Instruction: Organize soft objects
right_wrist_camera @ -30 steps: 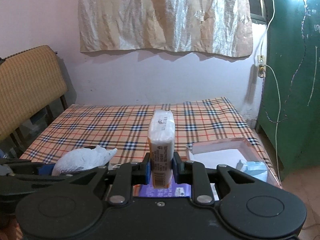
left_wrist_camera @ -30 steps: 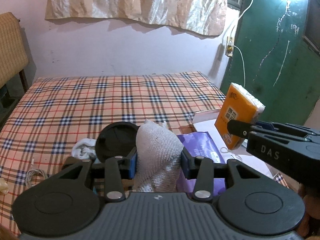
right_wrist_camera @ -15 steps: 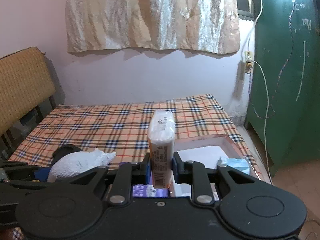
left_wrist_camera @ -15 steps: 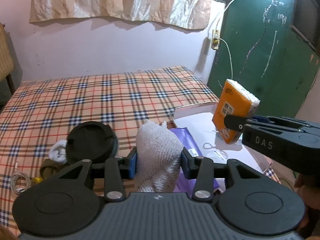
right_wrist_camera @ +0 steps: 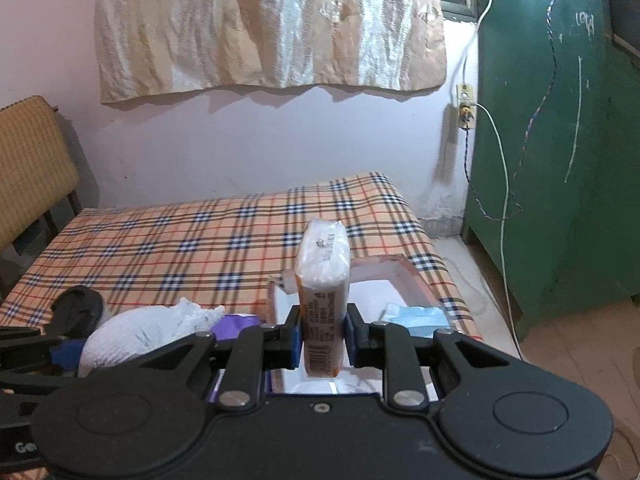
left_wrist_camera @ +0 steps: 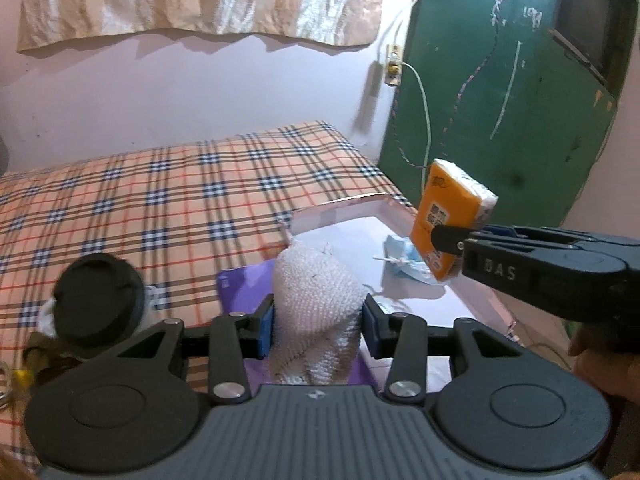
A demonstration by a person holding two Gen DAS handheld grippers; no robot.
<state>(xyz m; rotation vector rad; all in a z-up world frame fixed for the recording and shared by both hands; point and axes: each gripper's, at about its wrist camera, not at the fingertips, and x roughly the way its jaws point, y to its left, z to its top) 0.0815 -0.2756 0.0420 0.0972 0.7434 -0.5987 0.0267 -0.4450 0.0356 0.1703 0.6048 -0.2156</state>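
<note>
Swung rightward across the bed (left_wrist_camera: 160, 200) since the earlier frames, both grippers together, so that the pink-rimmed tray (left_wrist_camera: 340, 206) at the bed's right edge now sits straight ahead rather than off to the side

Left gripper (left_wrist_camera: 318, 320): narrowed onto a rolled white knit cloth (left_wrist_camera: 316, 304), blue pads pressed into both flanks, roll standing upright and bulging above the jaws. Hovering over a purple packet (left_wrist_camera: 240, 284) just beside the tray's near-left corner

Right gripper (right_wrist_camera: 322, 336): clamped tight on an orange tissue pack (right_wrist_camera: 322, 280), held on end with its barcode face toward the camera. Carried above the tray's near edge, clear of the white tray floor

Already in the tray: a light blue face mask (right_wrist_camera: 416, 318) toward the right wall. Left behind near the bed's left edge: a black round lid (left_wrist_camera: 98, 298) and some small odds and ends, too blurred to name

Step in hand, by the look of it: transport, both soft items lifted and brought to the tray, neither yet set down

Next move likely calls for lowering each load onto bare tray floor, tissue pack kept clear of the mask, cloth brought further right past the tray's left wall before release; then easing the jaws apart only once each item rests, since the roll may spring and topple
</note>
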